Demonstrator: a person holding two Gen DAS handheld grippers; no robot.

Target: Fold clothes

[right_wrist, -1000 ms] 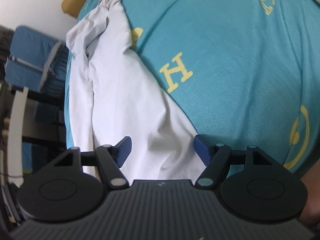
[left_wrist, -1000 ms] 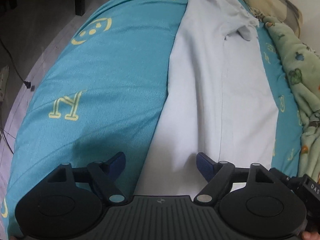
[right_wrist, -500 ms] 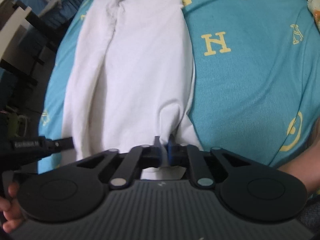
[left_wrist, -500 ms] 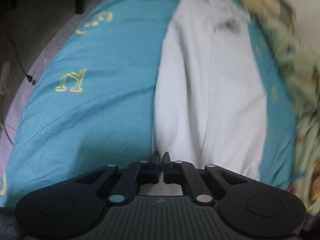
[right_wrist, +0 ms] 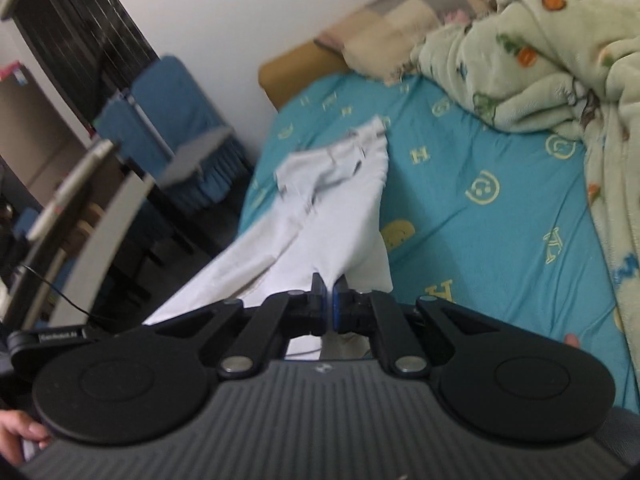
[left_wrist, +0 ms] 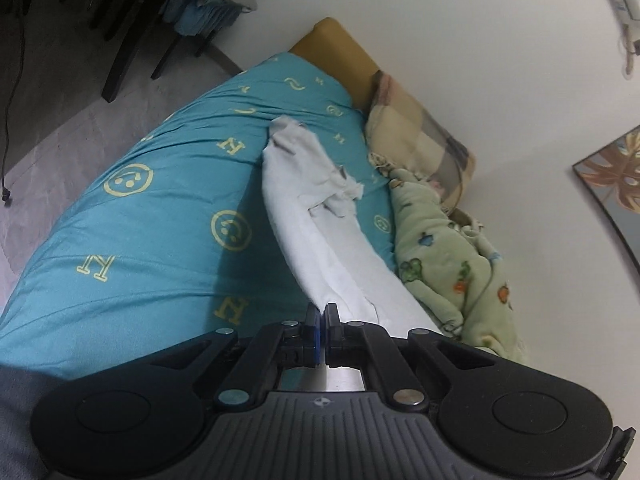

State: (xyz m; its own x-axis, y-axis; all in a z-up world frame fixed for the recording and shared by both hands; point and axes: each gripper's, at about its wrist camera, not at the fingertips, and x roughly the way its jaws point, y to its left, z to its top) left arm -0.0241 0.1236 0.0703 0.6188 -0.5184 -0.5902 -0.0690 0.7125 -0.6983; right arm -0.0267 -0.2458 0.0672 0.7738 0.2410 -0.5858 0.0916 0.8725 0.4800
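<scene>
Since the earlier frames the near hem of the white garment (left_wrist: 320, 216) has been raised off the bed (left_wrist: 132, 232): where it lay flat under open jaws, it is now drawn up into a sloping band, its far end still resting crumpled on the teal sheet near the pillow (left_wrist: 416, 136). Both sets of jaws have just been closing, with cloth caught between them. The left hand-held gripper (left_wrist: 321, 316) is clamped on one near corner of the garment, and the right hand-held gripper (right_wrist: 328, 292) is clamped on the other.

For the fold to be made well, the two corners are best kept level and evenly apart so the hem stays taut, then carried toward the far end and laid down squarely, edge over edge. The far end should be left anchored on the bed rather than dragged. The green blanket (left_wrist: 448, 264) lies just beside the garment on the right and should be kept clear of the fold.

The views have also opened out: wall and furniture, unseen before, are now shown beyond the bed.
</scene>
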